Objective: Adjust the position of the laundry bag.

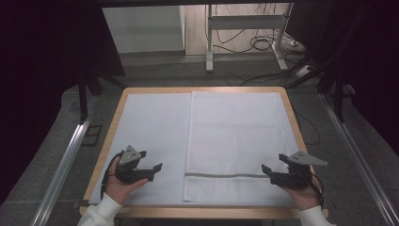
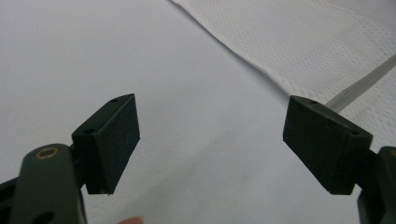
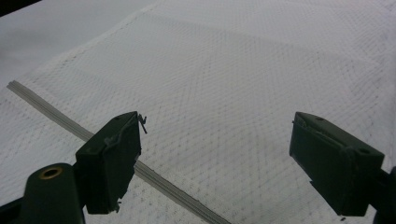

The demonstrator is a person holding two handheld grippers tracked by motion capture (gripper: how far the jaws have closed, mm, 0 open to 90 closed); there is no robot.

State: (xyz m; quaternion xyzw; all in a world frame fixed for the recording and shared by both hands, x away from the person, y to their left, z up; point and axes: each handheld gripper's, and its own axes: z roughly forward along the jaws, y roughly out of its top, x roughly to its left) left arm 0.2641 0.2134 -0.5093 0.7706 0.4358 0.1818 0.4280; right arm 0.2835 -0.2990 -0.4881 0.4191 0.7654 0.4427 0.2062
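Observation:
A white mesh bag (image 1: 235, 141) with a grey zipper strip (image 1: 226, 175) near its front end lies flat on the right half of the table. My left gripper (image 1: 157, 167) rests open on the pale sheet (image 1: 150, 127) left of the bag, held in a hand with a white sleeve. In the left gripper view its jaws stand wide apart over bare sheet, the bag's edge (image 2: 299, 51) off to the upper right. My right gripper (image 1: 265, 168) is open at the bag's front right. In the right gripper view the mesh (image 3: 224, 84) and zipper strip (image 3: 154, 175) lie under its empty jaws.
The wooden table rim (image 1: 106, 146) frames the sheet. Beyond the far edge are grey floor, a white desk frame (image 1: 244, 37) and loose cables (image 1: 263, 44). Metal rails (image 1: 66, 160) run along both sides of the table.

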